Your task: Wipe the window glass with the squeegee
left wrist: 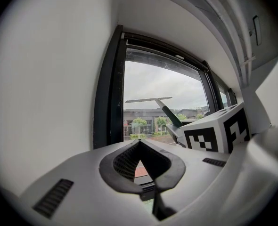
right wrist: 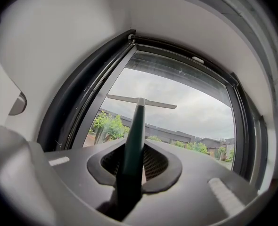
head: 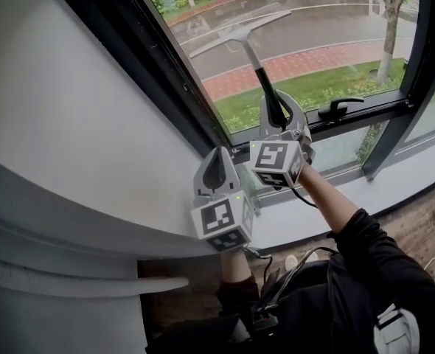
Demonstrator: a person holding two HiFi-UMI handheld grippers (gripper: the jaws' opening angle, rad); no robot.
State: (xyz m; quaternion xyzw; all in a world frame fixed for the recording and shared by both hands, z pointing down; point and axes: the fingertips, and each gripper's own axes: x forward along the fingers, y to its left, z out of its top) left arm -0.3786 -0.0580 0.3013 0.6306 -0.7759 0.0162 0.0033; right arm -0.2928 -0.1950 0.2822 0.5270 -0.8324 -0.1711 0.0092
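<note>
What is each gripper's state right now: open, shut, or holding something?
Left gripper: shut, nothing between its jaws.
Right gripper: shut on the squeegee, by its handle.

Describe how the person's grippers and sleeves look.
The left gripper and right gripper are pale grey shells with dark ribbed pads; each bears a white cube of black square markers. A thin black cable trails from the right one. The right sleeve is black.

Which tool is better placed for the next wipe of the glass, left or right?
Right. The right tool is shut on the squeegee handle, blade up at the window glass. The left tool is shut, empty, lower beside it.
</note>
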